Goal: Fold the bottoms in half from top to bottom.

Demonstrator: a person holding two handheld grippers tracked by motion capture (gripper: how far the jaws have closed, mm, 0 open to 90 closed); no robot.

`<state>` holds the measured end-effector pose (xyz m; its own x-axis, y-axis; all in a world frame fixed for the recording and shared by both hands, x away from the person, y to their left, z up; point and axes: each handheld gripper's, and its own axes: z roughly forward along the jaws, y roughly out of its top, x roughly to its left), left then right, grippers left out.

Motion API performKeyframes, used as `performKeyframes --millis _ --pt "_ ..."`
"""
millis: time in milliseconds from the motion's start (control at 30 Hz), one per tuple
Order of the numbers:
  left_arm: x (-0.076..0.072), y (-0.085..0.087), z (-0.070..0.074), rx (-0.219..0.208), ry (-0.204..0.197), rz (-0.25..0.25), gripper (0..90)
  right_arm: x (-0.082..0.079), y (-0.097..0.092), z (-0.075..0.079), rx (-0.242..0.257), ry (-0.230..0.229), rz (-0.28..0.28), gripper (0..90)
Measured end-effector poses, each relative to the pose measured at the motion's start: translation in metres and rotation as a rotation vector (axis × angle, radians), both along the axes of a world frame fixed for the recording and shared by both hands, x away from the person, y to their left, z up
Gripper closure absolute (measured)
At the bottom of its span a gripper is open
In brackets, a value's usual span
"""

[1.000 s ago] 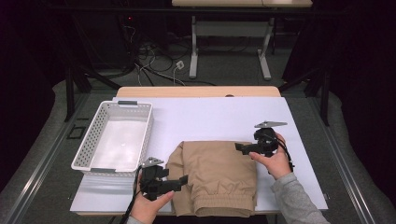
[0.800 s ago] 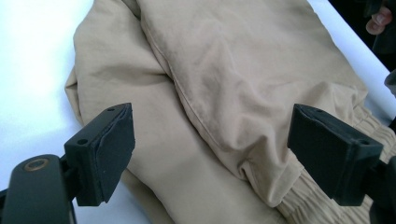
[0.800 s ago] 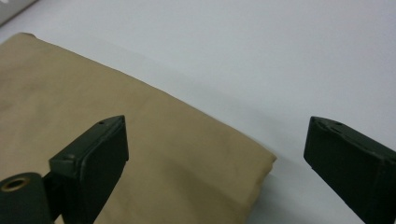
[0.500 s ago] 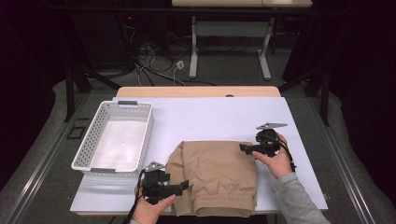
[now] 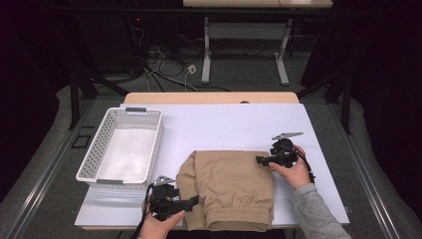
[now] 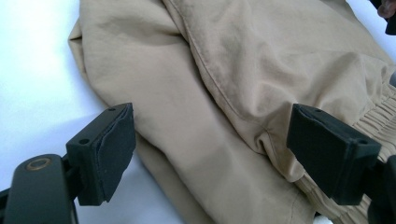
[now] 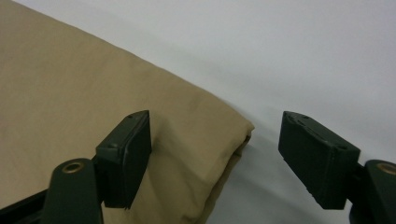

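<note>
Near the table's front edge lies folded tan trousers, right of a white basket. Left gripper at their front-left corner, jaws wide, fabric between, no grip. Right gripper at far-right corner, jaws just been closing, fabric between, pads not yet pressing.

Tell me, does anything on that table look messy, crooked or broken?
Nothing stands out. The tan folded trousers lie flat on the white table, only softly creased, and the white basket sits upright beside them. The left claw and right claw hover open at the fabric's edges.
</note>
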<state>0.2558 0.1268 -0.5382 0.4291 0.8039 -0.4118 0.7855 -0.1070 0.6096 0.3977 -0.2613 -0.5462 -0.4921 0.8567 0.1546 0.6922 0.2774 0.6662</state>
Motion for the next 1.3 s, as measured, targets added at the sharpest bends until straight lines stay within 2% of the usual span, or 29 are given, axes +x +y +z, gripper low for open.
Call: performKeyframes --millis 167,367,500,567,733,933,1100,1300 --pt "-0.003 0.004 -0.002 0.0 0.017 0.017 15.8 0.001 0.003 -0.006 -0.005 0.032 0.015 25.7" --pt "-0.004 0.003 -0.005 0.013 0.041 0.028 15.6 0.0 0.006 -0.006 -0.026 0.022 0.023 25.8" --pt "-0.002 0.002 -0.011 0.023 0.086 0.023 15.6 0.0 0.006 -0.006 -0.029 0.02 0.023 25.8" --pt "-0.002 0.0 -0.011 0.03 0.085 0.027 15.1 -0.001 0.007 -0.006 -0.032 0.019 0.023 25.8" --pt "-0.003 -0.003 -0.012 0.009 0.087 0.024 14.7 -0.001 0.007 -0.006 -0.034 0.016 0.023 25.8" --pt "0.0 -0.002 -0.013 -0.051 0.11 0.03 15.2 -0.002 0.008 -0.007 -0.034 0.008 0.021 25.8" --pt "0.002 -0.006 -0.013 -0.055 0.114 0.02 15.3 -0.002 0.009 -0.007 -0.038 0.004 0.019 25.8" --pt "0.005 -0.009 -0.013 -0.083 0.13 0.022 15.8 -0.003 0.01 -0.008 -0.037 0.003 0.016 26.0"
